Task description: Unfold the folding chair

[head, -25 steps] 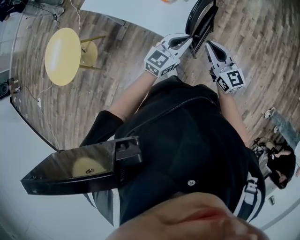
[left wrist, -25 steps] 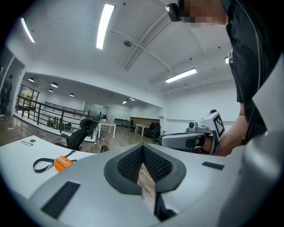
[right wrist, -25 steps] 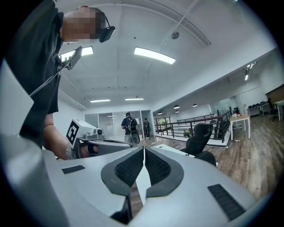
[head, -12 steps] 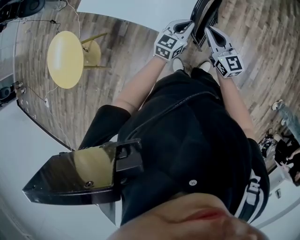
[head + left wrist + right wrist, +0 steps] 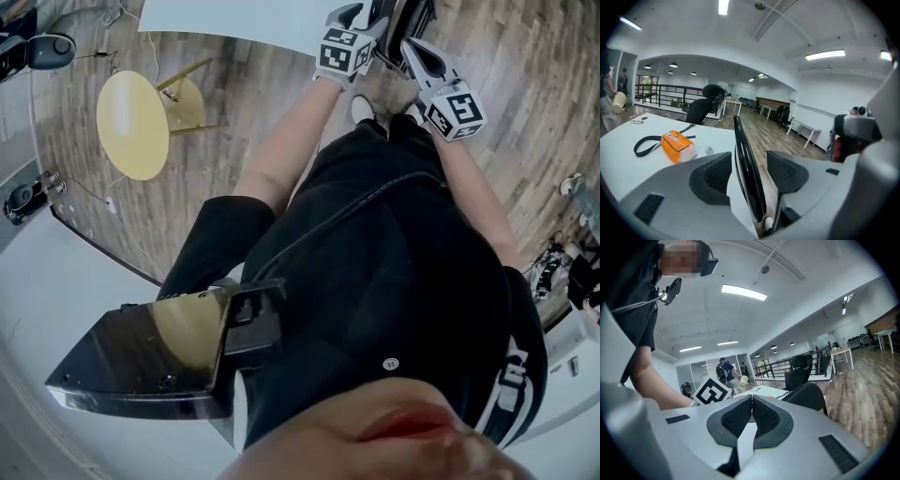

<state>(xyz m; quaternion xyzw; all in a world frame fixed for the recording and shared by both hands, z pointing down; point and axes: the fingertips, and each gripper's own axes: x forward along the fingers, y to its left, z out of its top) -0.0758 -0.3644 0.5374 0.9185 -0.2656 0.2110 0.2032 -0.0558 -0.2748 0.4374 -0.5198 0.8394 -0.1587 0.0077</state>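
Observation:
The folding chair (image 5: 405, 21) is black and stands folded on the wooden floor at the top of the head view. My left gripper (image 5: 368, 17) is at its left side. In the left gripper view my left gripper (image 5: 749, 164) has just been opening its jaws. The chair's glossy black edge (image 5: 746, 159) runs between the pads with a gap on each side. My right gripper (image 5: 411, 49) is at the chair's right side. Its pads (image 5: 740, 416) are pressed together with nothing between them, and a rounded black chair part (image 5: 811, 398) lies just beyond them.
A round yellow table (image 5: 131, 122) stands on the floor at the left. A white table (image 5: 642, 161) beside the chair carries an orange pouch (image 5: 677, 144) and a black strap (image 5: 644, 143). A black office chair (image 5: 705, 107) and a person (image 5: 725, 369) are farther off.
Both grippers have moved toward the top of the head view, down along the chair. The left one moved farther.

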